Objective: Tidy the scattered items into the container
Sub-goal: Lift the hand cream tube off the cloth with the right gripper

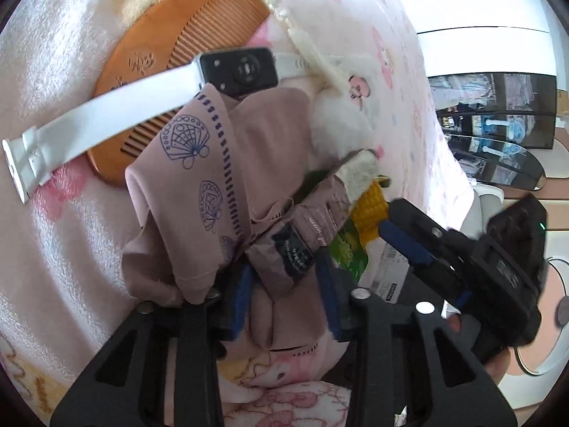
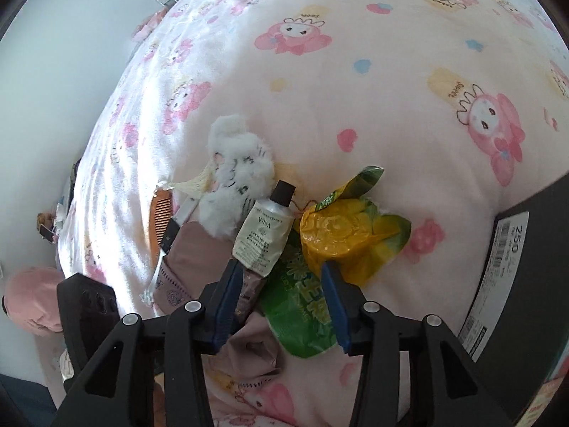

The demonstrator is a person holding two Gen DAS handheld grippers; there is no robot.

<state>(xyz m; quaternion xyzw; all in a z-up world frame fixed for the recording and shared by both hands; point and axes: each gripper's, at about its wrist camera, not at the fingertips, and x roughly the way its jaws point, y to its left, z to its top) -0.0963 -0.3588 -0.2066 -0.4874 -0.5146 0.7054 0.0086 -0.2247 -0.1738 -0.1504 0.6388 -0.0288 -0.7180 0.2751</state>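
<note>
Scattered items lie on a pink cartoon blanket (image 2: 373,114). My left gripper (image 1: 284,281) is open around a mauve cream tube (image 1: 302,227) lying on a mauve patterned cloth (image 1: 213,178). My right gripper (image 2: 281,291) is open over a green and yellow corn snack packet (image 2: 320,259), beside the same tube (image 2: 263,235); it also shows in the left wrist view (image 1: 419,245). A wooden comb (image 1: 185,46), a white-strapped smartwatch (image 1: 238,69) and a white plush toy (image 2: 238,167) lie beyond. The dark container (image 2: 526,284) stands at the right.
The blanket's edge drops off at the left of the right wrist view toward a white wall (image 2: 71,53). A pink plush thing (image 2: 32,299) sits low left. A glass-topped desk (image 1: 498,156) shows past the blanket in the left wrist view.
</note>
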